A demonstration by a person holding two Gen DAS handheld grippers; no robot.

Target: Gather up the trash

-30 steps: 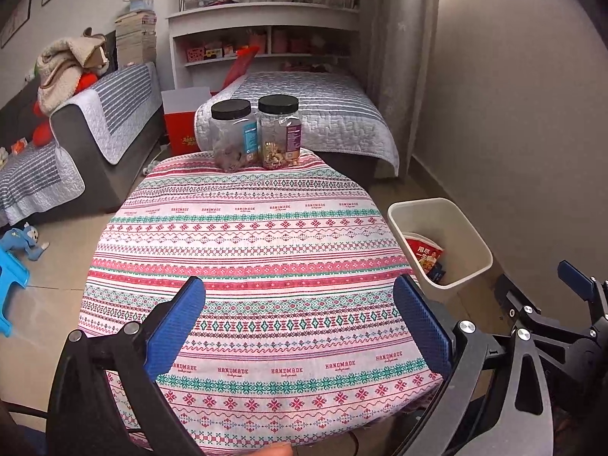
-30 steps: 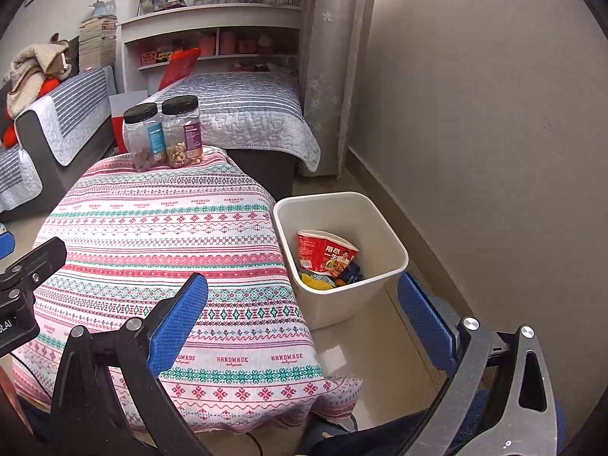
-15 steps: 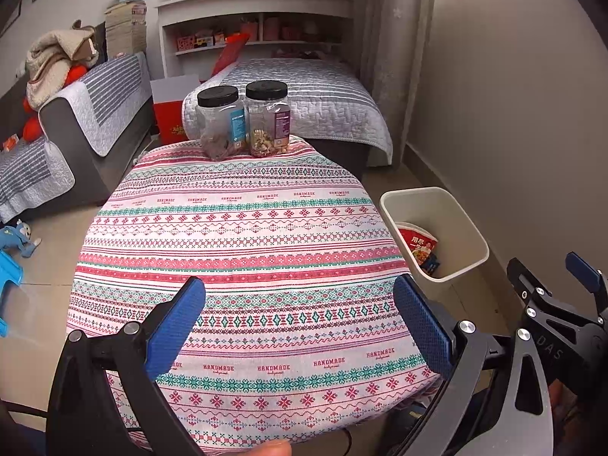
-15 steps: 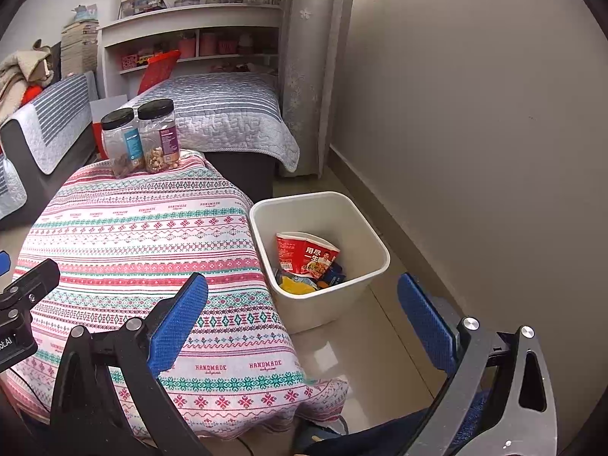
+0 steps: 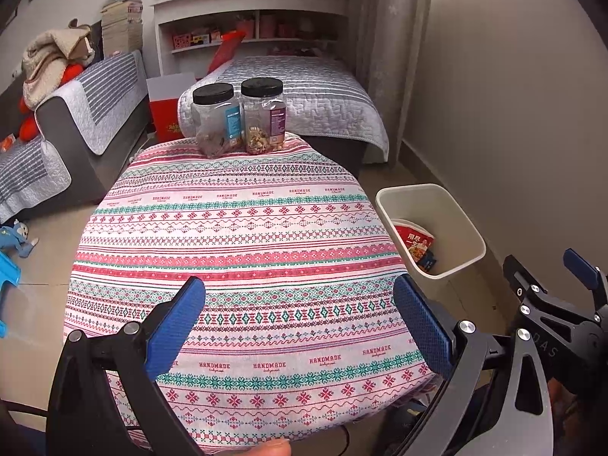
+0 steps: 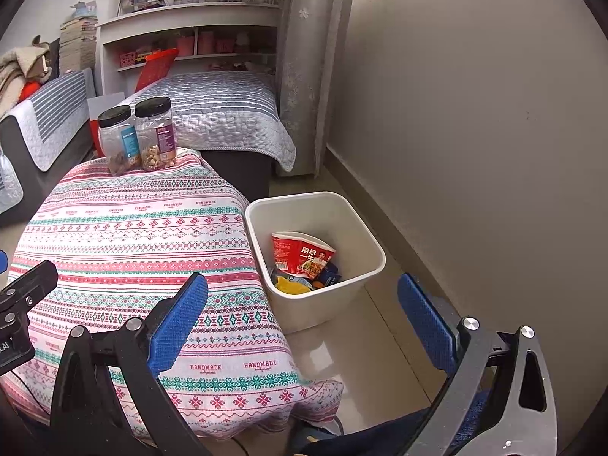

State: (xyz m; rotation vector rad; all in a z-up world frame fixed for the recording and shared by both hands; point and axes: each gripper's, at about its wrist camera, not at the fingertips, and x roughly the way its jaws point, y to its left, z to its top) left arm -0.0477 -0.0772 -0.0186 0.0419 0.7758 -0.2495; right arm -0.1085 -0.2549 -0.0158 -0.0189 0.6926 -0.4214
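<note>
A white trash bin [image 6: 364,243] stands on the floor right of the table; it also shows in the left wrist view [image 5: 459,212]. Inside lie a red noodle cup [image 6: 302,254], a yellow wrapper [image 6: 290,285] and a dark blue wrapper [image 6: 328,275]. My left gripper [image 5: 300,323] is open and empty over the near part of the patterned tablecloth [image 5: 235,235]. My right gripper [image 6: 304,319] is open and empty, near the table's right edge, with the bin just beyond it.
Two black-lidded clear jars [image 5: 239,117] stand at the table's far edge. Beyond are a bed [image 5: 304,91], a white shelf unit [image 5: 250,11] and a sofa [image 5: 76,114]. A wall [image 6: 475,114] runs along the right. Blue toys [image 5: 11,243] lie on the floor, left.
Both grippers have drawn back and risen a little, so the table and bin look farther away. Both stay open and empty. Nothing on the table moved.
</note>
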